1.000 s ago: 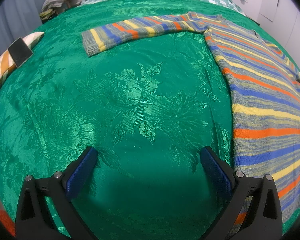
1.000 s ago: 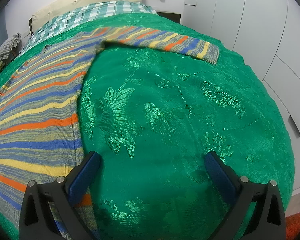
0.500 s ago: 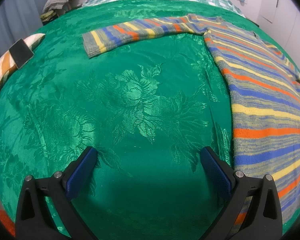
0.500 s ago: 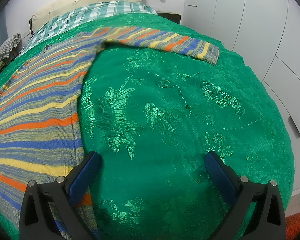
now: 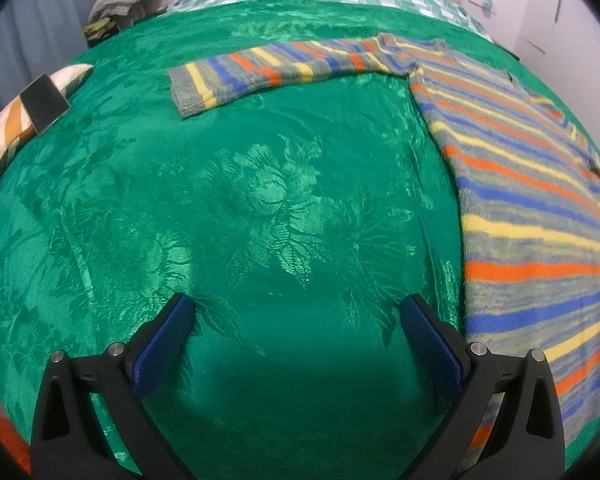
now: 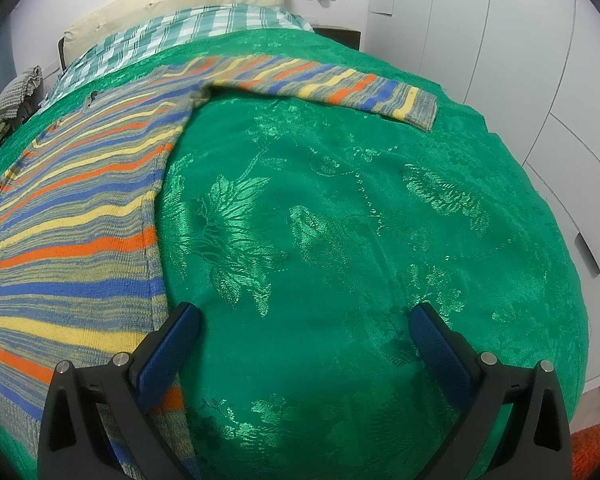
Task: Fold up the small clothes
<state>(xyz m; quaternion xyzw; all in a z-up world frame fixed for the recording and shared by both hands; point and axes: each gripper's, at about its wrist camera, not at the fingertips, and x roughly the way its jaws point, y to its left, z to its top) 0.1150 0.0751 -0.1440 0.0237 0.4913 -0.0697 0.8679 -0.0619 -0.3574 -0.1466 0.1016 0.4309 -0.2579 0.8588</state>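
We see a striped sweater (image 5: 532, 208) lying flat on a bed covered by a green floral bedspread (image 5: 260, 208). Its body runs lengthways from the near edge of the bed toward the head end, with the neckline at the far end, and both sleeves are stretched out sideways, roughly at right angles to the body. In the left wrist view the left sleeve (image 5: 268, 68) reaches out to the left, ending in a grey cuff. In the right wrist view the right sleeve (image 6: 332, 84) reaches out to the right, its cuff near the bed's right edge.

The knit shows bands of orange, yellow and blue on mottled grey. It lies smooth, with no fold in it.

Our left hand-held gripper (image 5: 298, 312) hovers over bare bedspread just left of the sweater's side edge, its blue-padded jaws spread wide and holding nothing. Our right hand-held gripper (image 6: 304, 320) is likewise spread wide and empty; its left finger (image 6: 168, 352) sits over the sweater's right side seam, the other over green cloth.

Beyond the bedspread a green checked sheet (image 6: 188, 28) and a cream pillow (image 6: 172, 4) lie at the head of the bed. A patterned cushion (image 5: 24, 120) with a dark flat object (image 5: 44, 104) on it rests at the left edge. White wardrobe doors (image 6: 520, 40) stand to the right.
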